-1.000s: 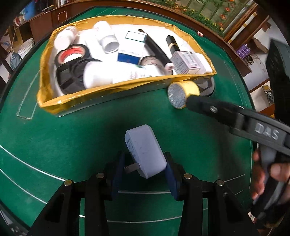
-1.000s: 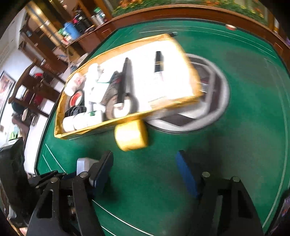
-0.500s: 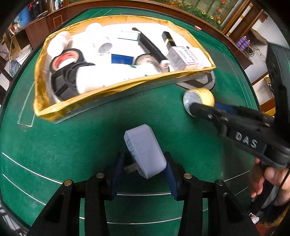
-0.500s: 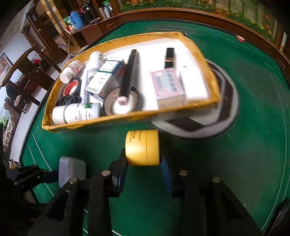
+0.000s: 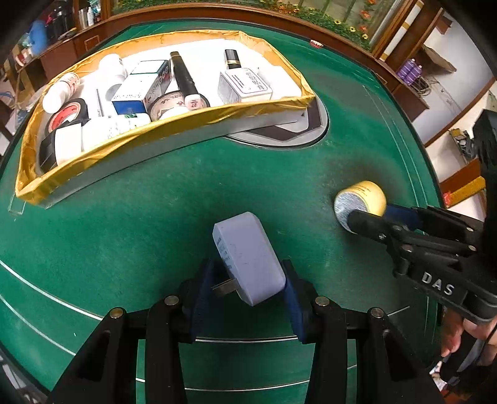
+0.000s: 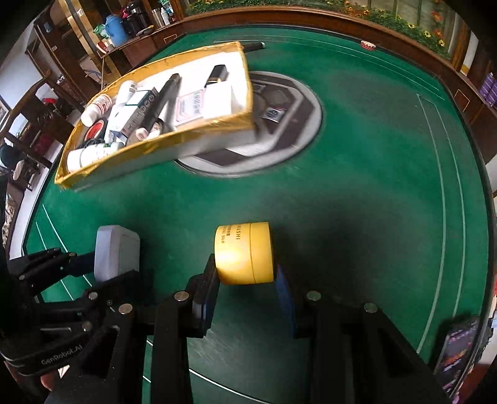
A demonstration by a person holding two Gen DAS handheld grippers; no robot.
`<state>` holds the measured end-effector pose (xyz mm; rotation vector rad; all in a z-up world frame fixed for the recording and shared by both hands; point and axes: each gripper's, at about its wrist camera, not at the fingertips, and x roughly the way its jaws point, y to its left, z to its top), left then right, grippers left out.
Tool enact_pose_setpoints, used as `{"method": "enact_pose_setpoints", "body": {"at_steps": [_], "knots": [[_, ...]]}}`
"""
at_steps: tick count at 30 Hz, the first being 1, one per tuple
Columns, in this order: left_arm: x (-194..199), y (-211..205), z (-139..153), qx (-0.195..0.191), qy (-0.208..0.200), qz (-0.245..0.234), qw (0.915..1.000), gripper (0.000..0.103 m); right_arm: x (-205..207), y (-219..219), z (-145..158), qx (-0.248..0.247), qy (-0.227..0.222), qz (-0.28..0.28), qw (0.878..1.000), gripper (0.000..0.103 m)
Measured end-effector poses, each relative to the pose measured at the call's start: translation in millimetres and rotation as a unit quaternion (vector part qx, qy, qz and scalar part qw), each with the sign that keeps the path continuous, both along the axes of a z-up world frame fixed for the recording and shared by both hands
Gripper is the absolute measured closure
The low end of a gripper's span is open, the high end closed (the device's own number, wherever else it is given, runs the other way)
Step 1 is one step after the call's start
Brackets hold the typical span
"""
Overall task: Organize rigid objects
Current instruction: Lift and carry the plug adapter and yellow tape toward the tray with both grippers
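My left gripper (image 5: 245,298) pinches a pale grey plug adapter (image 5: 248,261), my right gripper (image 6: 245,289) a round yellow balm jar (image 6: 245,253); both remain outside the crowded gold-rimmed box (image 5: 174,130).

Green felt table (image 5: 130,223), wooden rail (image 6: 310,18)

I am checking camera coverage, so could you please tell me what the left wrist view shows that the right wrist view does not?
Only the left wrist view shows the metal prongs of the pale grey plastic plug adapter and the silvery round base of the yellow cylindrical balm jar. Only the right wrist view shows the printed lettering on that jar's side and a dark pen-like object lying beyond the box. Both show the gold-edged white cardboard box of small items, the green felt table, the left hand-held gripper clamping the adapter, and the right hand-held gripper clamping the jar.
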<state>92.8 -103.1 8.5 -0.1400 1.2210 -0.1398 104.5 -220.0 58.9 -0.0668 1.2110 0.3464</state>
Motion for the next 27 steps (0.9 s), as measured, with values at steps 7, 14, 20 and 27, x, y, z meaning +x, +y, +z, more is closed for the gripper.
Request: {"method": "enact_pose_setpoints", "body": {"at_steps": [7,14,20,27], "knots": [[-1,-15,-1,0.020,0.000,0.023,0.9995,0.058,-11,-19,0,0.017,0.002,0.020,1.000,0.070],[2,-9,0,0.006,0.001,-0.004,1.0000,0.059,-5,-12,4,0.031,-0.006,0.005,0.999,0.071],[3,9,2,-0.022,0.002,-0.026,0.9994,0.059,10,4,17,0.050,-0.027,-0.023,0.998,0.072],[5,26,10,-0.037,0.002,-0.042,0.9985,0.059,14,13,28,0.072,-0.038,-0.044,0.996,0.072]]}}
